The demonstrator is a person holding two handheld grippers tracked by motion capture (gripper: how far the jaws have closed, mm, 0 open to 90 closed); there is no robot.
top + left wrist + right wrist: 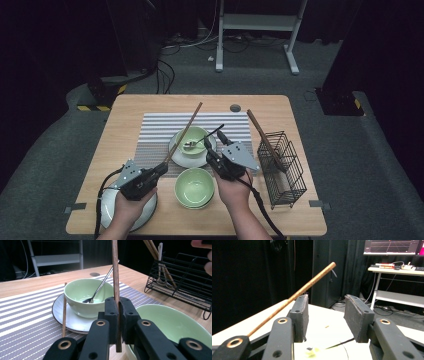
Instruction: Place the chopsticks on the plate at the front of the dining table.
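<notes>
While left tongs (161, 170) are clamping chopstick (184, 132) slanting up-away over plated bowl (193, 139); right tongs (214, 145) hovering half-open, empty, just right of it, nearer rack (281, 167).

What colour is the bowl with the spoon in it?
Pale green. The bowl sits on a white plate, clearest in the left gripper view.

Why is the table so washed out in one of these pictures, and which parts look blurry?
Right gripper view: the table glares nearly white, the bowl a blurred green smear. Left gripper view: even light; the chopstick is sharp, the wire rack slightly soft. High view: table lit, surroundings dark.
</notes>
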